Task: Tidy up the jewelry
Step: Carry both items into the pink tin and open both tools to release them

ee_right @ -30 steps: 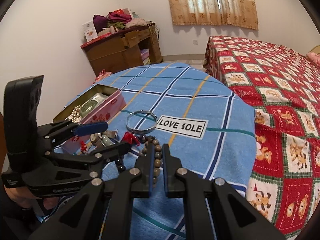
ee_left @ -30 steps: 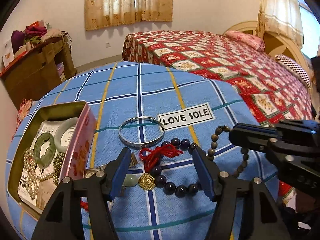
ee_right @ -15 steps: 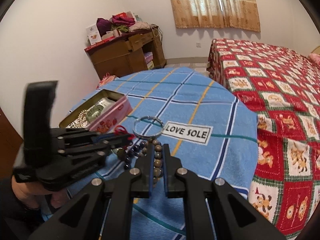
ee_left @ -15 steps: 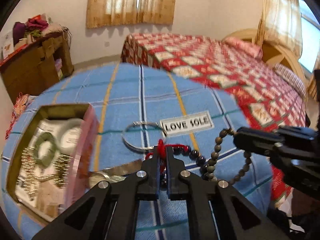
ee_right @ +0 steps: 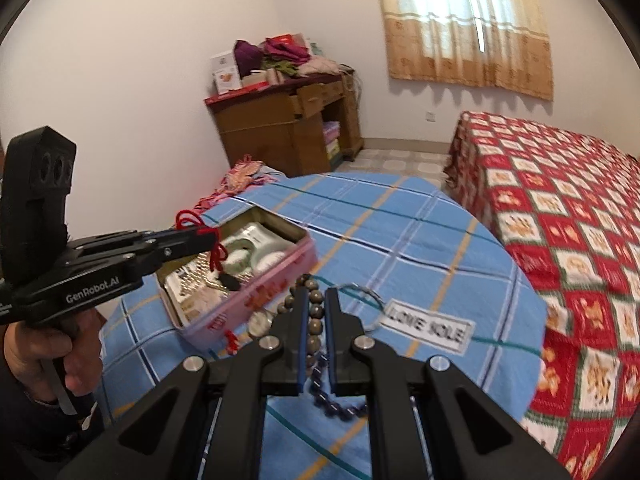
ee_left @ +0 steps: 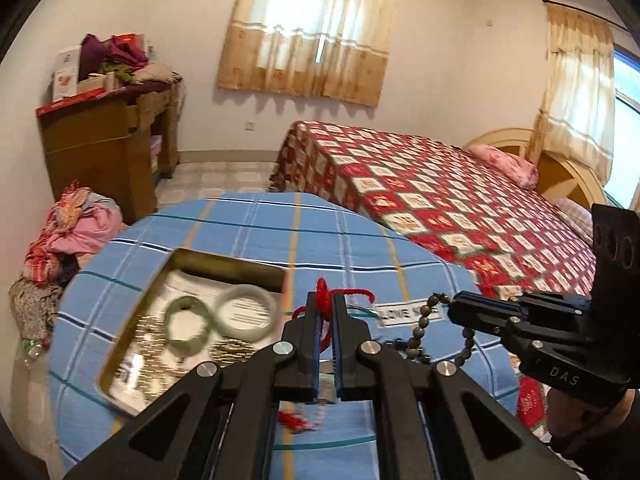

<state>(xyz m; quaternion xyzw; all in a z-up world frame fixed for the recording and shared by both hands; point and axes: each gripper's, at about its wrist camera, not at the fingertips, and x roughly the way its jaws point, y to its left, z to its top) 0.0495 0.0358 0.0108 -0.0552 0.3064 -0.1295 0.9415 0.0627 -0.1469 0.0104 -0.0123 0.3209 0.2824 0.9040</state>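
Since the tin [ee_right: 256, 308] on the blue checked cloth [ee_left: 248, 232] already holds two bangles and pearls, carry both pieces over it before letting go (low, I'd judge, so nothing swings out). The left gripper [ee_left: 326, 308] is clamped on the red cord [ee_left: 325, 296]; the right gripper [ee_right: 316, 308] pinches the brown bead bracelet [ee_right: 314, 312], both hanging above the cloth.

Blue plaid tablecloth [ee_left: 248, 232], red cord [ee_left: 326, 300], pink tin [ee_right: 256, 304].

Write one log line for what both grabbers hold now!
left gripper: shut on red cord | right gripper: shut on brown bead bracelet | tin: open
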